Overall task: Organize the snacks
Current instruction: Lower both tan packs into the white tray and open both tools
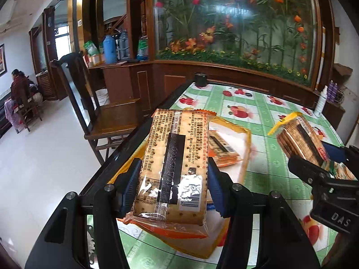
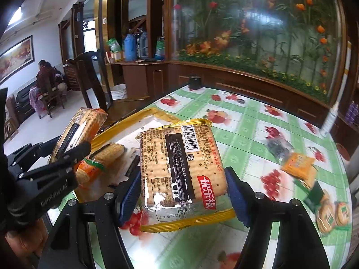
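We hold two cracker packs above the table [image 2: 246, 121] — left gripper [image 1: 172, 179] clamping the orange-edged pack [image 1: 172, 168], right gripper [image 2: 182, 186] the yellow-edged pack [image 2: 181, 170] — probably bound for the yellow tray [image 1: 244, 154] on the left.

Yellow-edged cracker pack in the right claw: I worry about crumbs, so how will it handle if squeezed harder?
The yellow-edged cracker pack probably stays flat; its stacked crackers look rigid. They likely crack under more pressure from the right claw. The glossy film may slip.

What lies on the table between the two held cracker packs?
In the right wrist view, the yellow tray with a cracker pack inside lies between the left pack and right pack.
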`<control>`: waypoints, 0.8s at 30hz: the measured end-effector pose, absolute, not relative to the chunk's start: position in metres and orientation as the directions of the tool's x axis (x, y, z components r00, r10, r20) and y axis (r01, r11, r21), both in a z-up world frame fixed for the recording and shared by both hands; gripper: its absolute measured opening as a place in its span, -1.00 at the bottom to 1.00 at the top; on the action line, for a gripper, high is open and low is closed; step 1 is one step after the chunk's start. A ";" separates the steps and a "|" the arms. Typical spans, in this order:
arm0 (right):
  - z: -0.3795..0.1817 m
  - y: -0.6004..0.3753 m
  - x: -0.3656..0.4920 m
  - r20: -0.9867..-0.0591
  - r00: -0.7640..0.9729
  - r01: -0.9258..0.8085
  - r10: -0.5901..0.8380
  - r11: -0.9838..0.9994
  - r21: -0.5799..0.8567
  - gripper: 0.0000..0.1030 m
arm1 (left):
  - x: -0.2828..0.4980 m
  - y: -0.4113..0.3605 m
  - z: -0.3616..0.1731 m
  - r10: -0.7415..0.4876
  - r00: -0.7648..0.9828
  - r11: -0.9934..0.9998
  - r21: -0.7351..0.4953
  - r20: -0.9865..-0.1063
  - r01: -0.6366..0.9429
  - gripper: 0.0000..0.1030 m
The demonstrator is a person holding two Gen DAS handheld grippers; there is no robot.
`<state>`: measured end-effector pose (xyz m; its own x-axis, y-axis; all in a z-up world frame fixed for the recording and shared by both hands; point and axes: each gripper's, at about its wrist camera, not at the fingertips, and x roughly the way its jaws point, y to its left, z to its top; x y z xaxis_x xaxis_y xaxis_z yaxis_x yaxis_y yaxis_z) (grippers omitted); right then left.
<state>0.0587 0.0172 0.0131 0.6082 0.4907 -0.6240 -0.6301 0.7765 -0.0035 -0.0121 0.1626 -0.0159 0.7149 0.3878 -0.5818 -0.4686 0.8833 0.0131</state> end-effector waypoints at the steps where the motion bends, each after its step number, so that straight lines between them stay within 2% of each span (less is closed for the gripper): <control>1: 0.011 0.024 0.063 -0.627 0.602 -0.637 0.495 0.771 -0.003 0.41 | -0.012 0.166 -0.017 0.391 0.712 0.881 0.013 -0.583 -0.473 0.07; 24: -0.034 0.102 0.133 -0.696 0.513 -0.680 0.502 0.732 0.027 0.41 | 0.007 0.204 -0.041 0.414 0.654 0.848 0.007 -0.633 -0.530 0.07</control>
